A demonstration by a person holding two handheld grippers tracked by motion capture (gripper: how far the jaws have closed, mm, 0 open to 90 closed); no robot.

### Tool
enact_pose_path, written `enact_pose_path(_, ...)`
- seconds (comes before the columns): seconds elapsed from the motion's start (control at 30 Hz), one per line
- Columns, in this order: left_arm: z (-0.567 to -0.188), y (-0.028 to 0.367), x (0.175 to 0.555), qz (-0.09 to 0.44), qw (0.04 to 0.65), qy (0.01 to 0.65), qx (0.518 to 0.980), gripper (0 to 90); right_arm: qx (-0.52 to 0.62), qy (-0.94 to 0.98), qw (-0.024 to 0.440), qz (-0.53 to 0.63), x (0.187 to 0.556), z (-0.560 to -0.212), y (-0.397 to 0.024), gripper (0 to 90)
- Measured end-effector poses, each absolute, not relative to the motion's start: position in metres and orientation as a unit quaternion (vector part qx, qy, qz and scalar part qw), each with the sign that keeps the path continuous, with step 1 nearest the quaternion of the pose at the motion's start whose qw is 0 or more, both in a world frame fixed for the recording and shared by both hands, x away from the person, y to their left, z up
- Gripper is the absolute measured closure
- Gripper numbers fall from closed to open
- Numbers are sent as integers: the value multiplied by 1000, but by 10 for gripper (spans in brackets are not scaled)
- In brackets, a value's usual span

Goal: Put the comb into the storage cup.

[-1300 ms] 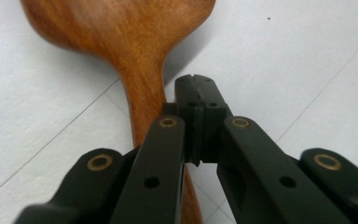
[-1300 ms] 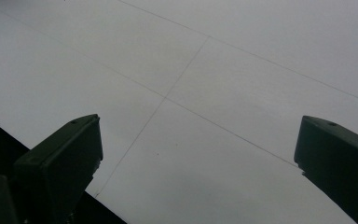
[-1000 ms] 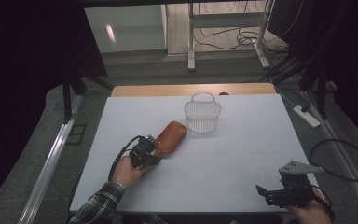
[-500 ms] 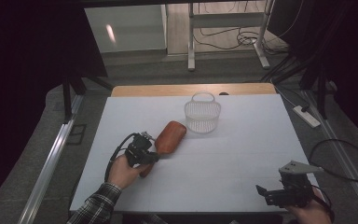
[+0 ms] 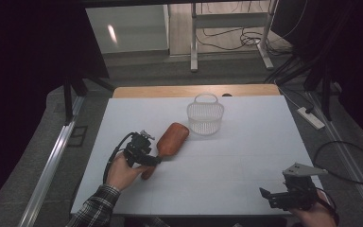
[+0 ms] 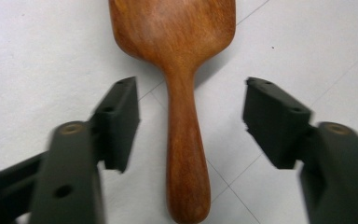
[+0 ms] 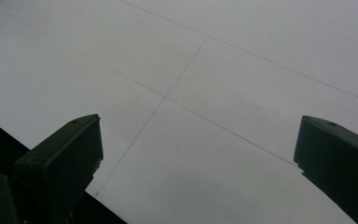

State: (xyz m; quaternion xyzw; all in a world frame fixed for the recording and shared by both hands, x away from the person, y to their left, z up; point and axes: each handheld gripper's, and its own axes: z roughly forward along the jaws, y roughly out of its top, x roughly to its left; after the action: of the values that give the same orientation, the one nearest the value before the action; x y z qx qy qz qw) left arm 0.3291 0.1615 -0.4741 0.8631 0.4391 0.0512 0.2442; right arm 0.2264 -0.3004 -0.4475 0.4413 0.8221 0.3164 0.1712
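A: Paddle (image 5: 170, 140) lay flat on the counter (image 5: 246, 161), just beside the basket (image 5: 205, 118)?
B: Yes. Left gripper (image 6: 189, 119) had just been opening, jaws straddling the handle without pressing, probably letting go. Right gripper (image 7: 198, 158) stood open, well away from the basket

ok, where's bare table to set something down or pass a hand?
Free: the wide stretch between the wooden paddle and the right gripper, and the right side beyond the white basket. Crowded: the left gripper, jaws just opened, astride the paddle's handle, with the basket close behind.
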Motion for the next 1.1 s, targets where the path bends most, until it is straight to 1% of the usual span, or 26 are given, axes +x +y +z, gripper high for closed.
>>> enact_pose_path(0.07,-474,163,330,51,246,440,862,270,441,822,171,316,227,-448,-300,13)
enact_pose_path(0.13,-474,164,331,49,247,442,861,232,441,822,171,315,226,-448,-300,13)
enact_pose_path(0.2,-474,167,332,49,247,447,859,167,441,823,171,316,226,-448,-300,13)
enact_pose_path(0.3,-474,170,334,48,248,452,855,94,441,822,171,315,226,-448,-300,13)
enact_pose_path(0.5,-475,173,338,41,256,454,852,1,442,823,170,314,227,-448,-300,13)
enact_pose_path(0.9,-481,163,345,49,242,446,860,0,442,824,168,312,227,-448,-300,12)
enact_pose_path(1.1,-491,157,350,38,233,447,863,0,442,825,166,311,228,-448,-300,12)
